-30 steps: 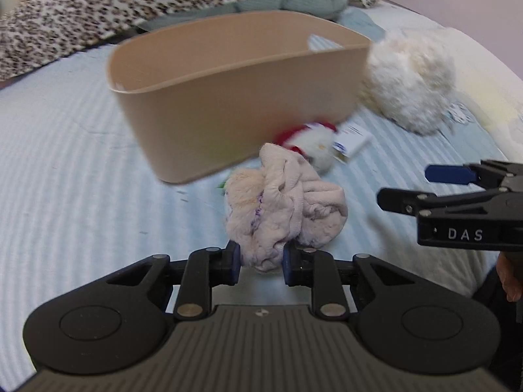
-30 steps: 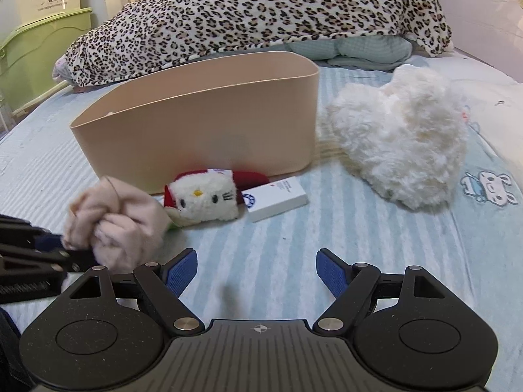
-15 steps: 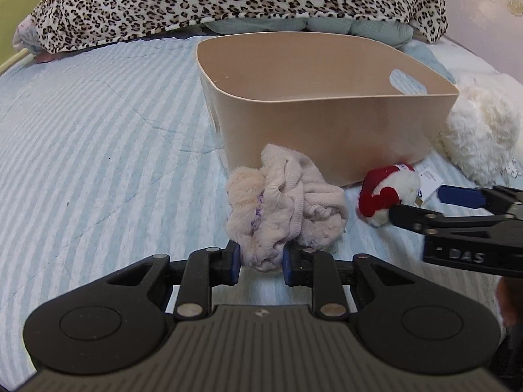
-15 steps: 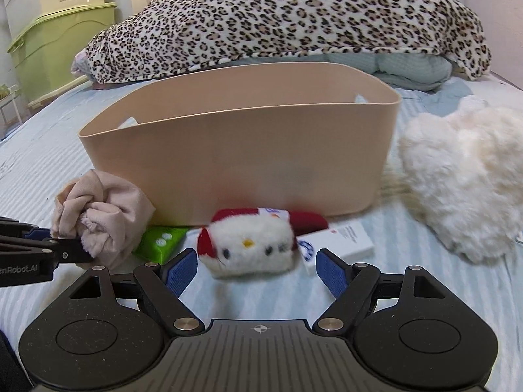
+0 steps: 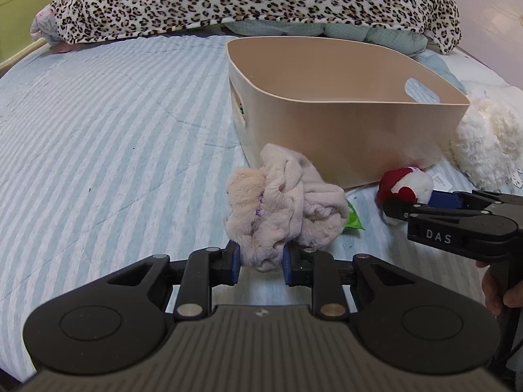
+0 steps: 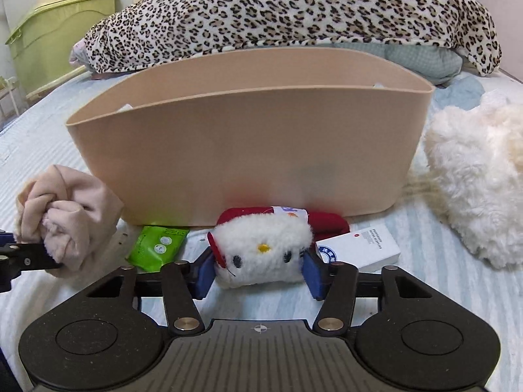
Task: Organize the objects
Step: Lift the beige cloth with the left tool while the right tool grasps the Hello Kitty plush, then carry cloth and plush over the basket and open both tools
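A crumpled pale pink cloth (image 5: 284, 212), part fleecy and part ribbed knit, hangs bunched above the striped bed, pinched at its lower edge. A white plush cat toy (image 6: 261, 251) with a red cap and sleeve lies on its side just in front of the beige bin (image 6: 248, 160). A green packet (image 6: 158, 243) lies flat to its left, and a white box (image 6: 362, 250) rests just beside it on the right. The oval bin stands upright, with cut-out handles at its ends.
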Demonstrator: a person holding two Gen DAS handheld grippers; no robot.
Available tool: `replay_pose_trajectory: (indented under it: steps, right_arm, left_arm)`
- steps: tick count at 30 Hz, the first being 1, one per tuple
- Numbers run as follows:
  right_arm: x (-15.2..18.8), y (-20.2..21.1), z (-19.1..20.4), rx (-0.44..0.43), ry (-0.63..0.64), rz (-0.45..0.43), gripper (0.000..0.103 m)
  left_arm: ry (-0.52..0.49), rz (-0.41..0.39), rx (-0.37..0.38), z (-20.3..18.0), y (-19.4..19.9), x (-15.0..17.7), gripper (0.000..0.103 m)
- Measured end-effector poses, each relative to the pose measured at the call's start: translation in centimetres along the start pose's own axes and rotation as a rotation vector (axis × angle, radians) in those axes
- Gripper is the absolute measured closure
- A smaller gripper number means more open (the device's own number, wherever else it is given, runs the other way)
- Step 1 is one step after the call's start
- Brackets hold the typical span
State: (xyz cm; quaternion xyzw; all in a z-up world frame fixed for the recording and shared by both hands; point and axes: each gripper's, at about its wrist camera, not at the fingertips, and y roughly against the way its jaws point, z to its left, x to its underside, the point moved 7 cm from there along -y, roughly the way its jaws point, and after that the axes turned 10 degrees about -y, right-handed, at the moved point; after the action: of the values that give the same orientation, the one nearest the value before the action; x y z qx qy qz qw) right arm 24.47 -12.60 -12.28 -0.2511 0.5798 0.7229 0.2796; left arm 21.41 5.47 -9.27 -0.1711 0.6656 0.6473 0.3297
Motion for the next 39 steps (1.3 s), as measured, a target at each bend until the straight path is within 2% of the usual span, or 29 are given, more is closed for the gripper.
replay_pose_trajectory:
  steps: [7,15,22,26,33,39]
  right_arm:
    - [-0.5,4.7,0.0,-0.041,-0.005,-0.070,0.053]
    - [-3.9,9.8,-0.8,-0.068,-0.031,-0.195,0.052]
    - [-7.4,11.4,-0.6,-0.067,0.006,-0.275,0.052]
    - [-9.5,11.2,-0.1,-0.052,0.064,-0.313,0.052]
    - [-12.3,8.7,0.4,-0.022,0.113,-0.320,0.052]
    - [-13.1,4.6,0.7,0.009,0.153,-0.267,0.052]
  left_arm:
    - [-0.002,-0.074,0.004,-0.3,3.2,-1.1,0.077]
    - [-0.002,-0.186,-0.023,-0.3,7.4,-4.1,0.077]
    - [-0.043,-0.259,-0.037,-1.3,8.4,-7.8,0.077]
    - [-0.071,-0.292,-0.080,-1.4,8.0,-9.8,0.077]
    - [-0.085,-0.258,-0.120,-1.4,4.0,-12.6,0.077]
    - [-0.084,-0.154,-0.095,-1.8,-1.3,-13.2,0.077]
